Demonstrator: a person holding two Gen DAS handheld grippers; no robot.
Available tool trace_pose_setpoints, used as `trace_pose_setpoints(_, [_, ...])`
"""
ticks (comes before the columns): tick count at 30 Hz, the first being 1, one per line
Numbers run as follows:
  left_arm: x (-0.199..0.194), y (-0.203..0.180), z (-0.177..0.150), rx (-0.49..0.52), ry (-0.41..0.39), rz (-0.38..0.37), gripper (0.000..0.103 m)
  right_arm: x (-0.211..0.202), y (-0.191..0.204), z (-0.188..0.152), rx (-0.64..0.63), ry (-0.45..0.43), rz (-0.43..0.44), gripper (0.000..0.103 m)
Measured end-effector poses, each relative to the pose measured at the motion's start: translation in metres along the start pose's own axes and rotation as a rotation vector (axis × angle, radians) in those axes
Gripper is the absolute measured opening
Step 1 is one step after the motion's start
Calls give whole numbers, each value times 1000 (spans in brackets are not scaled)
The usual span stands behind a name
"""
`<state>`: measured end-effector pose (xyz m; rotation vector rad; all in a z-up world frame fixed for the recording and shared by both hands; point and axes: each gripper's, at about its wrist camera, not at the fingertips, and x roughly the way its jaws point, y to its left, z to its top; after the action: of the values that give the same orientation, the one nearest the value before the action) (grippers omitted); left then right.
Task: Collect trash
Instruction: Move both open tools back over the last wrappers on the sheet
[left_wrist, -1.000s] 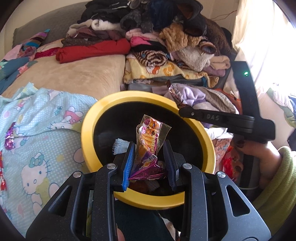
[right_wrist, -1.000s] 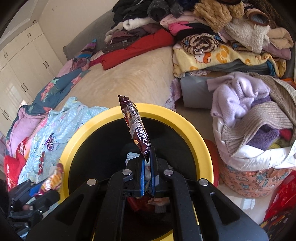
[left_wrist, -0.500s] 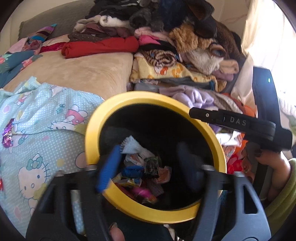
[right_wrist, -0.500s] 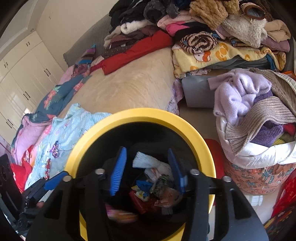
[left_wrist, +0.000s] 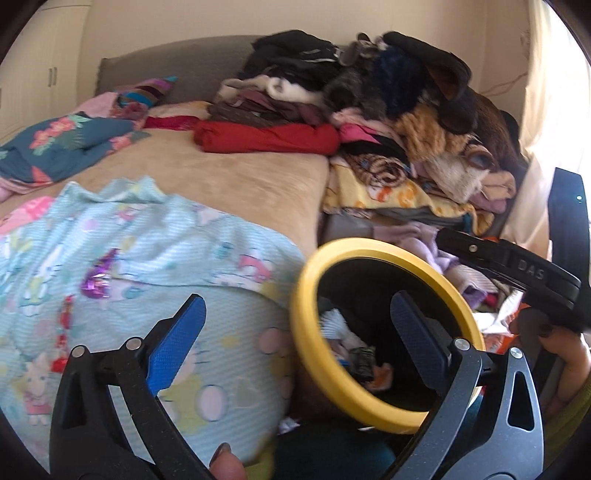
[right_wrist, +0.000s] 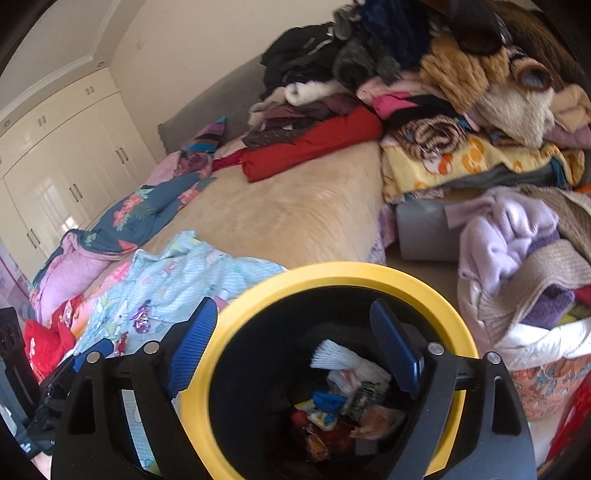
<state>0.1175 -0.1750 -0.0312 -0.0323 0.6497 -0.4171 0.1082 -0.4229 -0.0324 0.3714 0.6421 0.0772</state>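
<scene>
Both tools are empty, jaws opening, nothing between the ribbed blue pads: the left hand-held gripper (left_wrist: 295, 339) hangs wide over the bed's edge, the right hand-held gripper (right_wrist: 295, 343) wide above the bin (right_wrist: 369, 275). The round, yellow-rimmed bin stands beside the bed, handy for drops, and holds crumpled wrappers (right_wrist: 343, 398). More trash waits: a crinkly purple foil wrapper (left_wrist: 99, 280) on the soft cartoon-print sheet (left_wrist: 207, 236), presumably next.
</scene>
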Motion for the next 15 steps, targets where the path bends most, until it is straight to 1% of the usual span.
trace_pose_setpoints(6, [-10,39,-3,-75,3,49,92,5,33,0,-51,-5,24,86])
trace_pose_setpoints(11, [-24,63,-6,-98,-27,98,92,13,60,-3,-99,9,39,87])
trace_pose_setpoints(15, [-34,86,-11,-124,-36,136,92,20,82,-4,-132,22,59,88])
